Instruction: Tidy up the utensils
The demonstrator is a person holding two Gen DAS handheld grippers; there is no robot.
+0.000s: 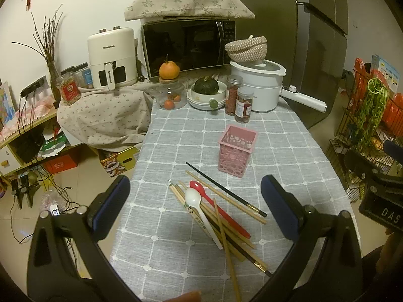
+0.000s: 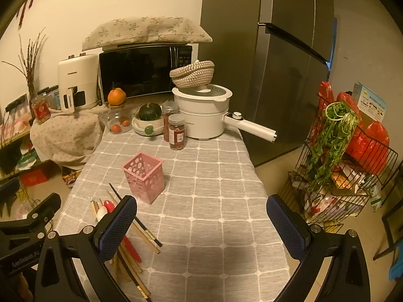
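Two tongs hang above a tabletop covered with a grey checked cloth, both tilted downward with jaws spread wide and nothing between them. Left tongs: a loose heap of utensils lies directly below and between the blue-padded fingers, comprising wooden chopsticks, a black chopstick, a white spoon and a red spoon; the white spoon rests on top of the chopsticks, with the red spoon just beside it on its right. Beyond the heap, ahead of the left tongs and slightly toward their right finger, stands a pink perforated holder, upright, with nothing visible inside it, and apart from the utensils. Right tongs: only bare cloth lies between their fingers; the utensil heap lies at and behind their left finger, which hides part of it, and the pink holder stands ahead and to the left. Part of the right tongs shows at the right edge of the left wrist view.

Far end of the tabletop, ahead of both tongs: a white electric pot with a woven basket on its lid, two spice jars, a green squash in stacked bowls, a glass jar topped by an orange, a microwave and a white air fryer.
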